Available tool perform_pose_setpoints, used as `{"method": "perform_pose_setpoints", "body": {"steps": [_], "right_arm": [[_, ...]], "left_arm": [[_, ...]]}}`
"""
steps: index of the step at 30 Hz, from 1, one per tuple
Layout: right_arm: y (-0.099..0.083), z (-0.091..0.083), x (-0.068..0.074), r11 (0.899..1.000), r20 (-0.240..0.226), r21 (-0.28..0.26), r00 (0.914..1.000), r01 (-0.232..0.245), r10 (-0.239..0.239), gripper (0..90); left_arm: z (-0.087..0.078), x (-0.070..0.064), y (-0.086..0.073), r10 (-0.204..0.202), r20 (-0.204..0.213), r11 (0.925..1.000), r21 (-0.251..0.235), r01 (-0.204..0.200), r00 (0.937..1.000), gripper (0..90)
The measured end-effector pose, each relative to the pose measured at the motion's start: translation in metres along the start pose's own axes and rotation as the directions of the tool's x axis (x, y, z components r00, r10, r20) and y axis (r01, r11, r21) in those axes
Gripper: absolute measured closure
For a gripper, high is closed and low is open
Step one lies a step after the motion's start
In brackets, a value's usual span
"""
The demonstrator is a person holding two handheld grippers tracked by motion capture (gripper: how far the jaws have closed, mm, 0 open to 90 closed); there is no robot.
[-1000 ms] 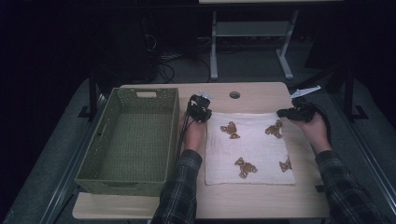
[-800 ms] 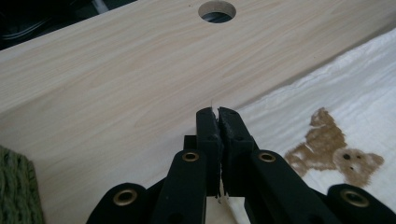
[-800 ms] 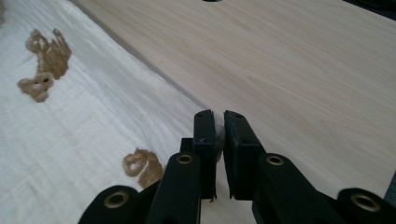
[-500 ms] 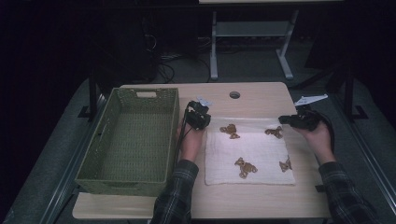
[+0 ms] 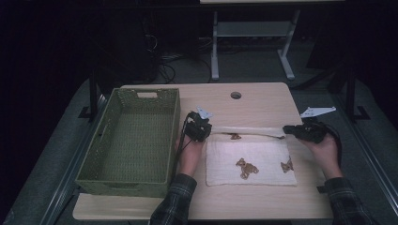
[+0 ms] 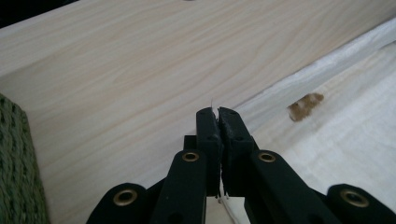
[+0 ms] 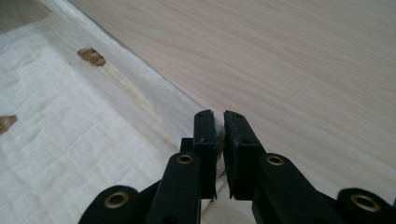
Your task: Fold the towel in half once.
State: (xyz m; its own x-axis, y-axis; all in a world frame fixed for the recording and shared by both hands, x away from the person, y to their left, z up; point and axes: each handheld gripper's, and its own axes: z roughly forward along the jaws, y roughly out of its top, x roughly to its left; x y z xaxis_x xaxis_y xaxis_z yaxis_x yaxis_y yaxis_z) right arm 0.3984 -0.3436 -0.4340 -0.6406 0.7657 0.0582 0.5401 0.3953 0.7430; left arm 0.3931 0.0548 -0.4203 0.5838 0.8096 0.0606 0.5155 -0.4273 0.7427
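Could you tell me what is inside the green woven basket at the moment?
The green woven basket shows only its bare woven floor and walls in the high view; nothing lies inside. The strip just behind its near wall is hidden.

White rectangular cloth with brown butterfly prints [image 5: 256, 161]: lies flat on pale wooden table, lower centre-right of high view. Far edge folded over toward near side, forming narrow raised band [image 5: 244, 130] across cloth's top. One brown print [image 5: 235, 136] peeks out just under fold; two more on open part, centre and right edge. Both far corners pinched up. Weave slightly crinkled; near edge straight, parallel to table front.
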Motion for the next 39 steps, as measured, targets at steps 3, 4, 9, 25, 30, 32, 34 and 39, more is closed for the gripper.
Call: {"method": "perform_pose_setpoints", "body": {"steps": [3,4,9,25,30,32,34,39], "right_arm": [[-0.003,-0.001,0.004,1.0,-0.003,0.001,1.0,0.003,-0.003,83.5],[-0.008,-0.004,0.01,1.0,-0.003,0.004,1.0,0.007,-0.007,83.4],[-0.014,-0.01,0.02,1.0,-0.003,0.01,0.9998,0.019,-0.019,83.5],[-0.04,-0.036,0.046,1.0,-0.029,0.002,0.9993,0.023,-0.023,83.4],[-0.049,-0.041,0.053,1.0,-0.04,0.004,0.9989,0.026,-0.026,83.4],[-0.051,-0.043,0.055,0.999,-0.039,0.004,0.9987,0.033,-0.033,83.4],[-0.054,-0.047,0.059,0.999,-0.037,0.003,0.9986,0.039,-0.038,83.4],[-0.058,-0.055,0.066,0.999,-0.032,-0.001,0.9982,0.051,-0.051,83.4]], "left_arm": [[-0.002,-0.003,-0.007,0.002,-0.001,1.0,-0.002,-0.002,1.0,87.0],[-0.004,-0.005,-0.011,-0.005,0.006,1.0,-0.004,0.005,1.0,87.0],[-0.01,-0.008,-0.021,-0.019,0.029,0.9997,-0.013,0.02,0.9994,87.0],[-0.039,-0.027,-0.051,-0.063,0.09,0.9976,-0.023,0.066,0.9939,86.6],[-0.048,-0.034,-0.059,-0.077,0.106,0.9965,-0.024,0.08,0.9914,86.6],[-0.052,-0.036,-0.062,-0.071,0.11,0.9969,-0.027,0.074,0.9914,86.6],[-0.056,-0.04,-0.064,-0.069,0.111,0.9969,-0.03,0.073,0.9914,86.6],[-0.064,-0.048,-0.073,-0.075,0.116,0.9964,-0.03,0.079,0.9903,86.6]]}}
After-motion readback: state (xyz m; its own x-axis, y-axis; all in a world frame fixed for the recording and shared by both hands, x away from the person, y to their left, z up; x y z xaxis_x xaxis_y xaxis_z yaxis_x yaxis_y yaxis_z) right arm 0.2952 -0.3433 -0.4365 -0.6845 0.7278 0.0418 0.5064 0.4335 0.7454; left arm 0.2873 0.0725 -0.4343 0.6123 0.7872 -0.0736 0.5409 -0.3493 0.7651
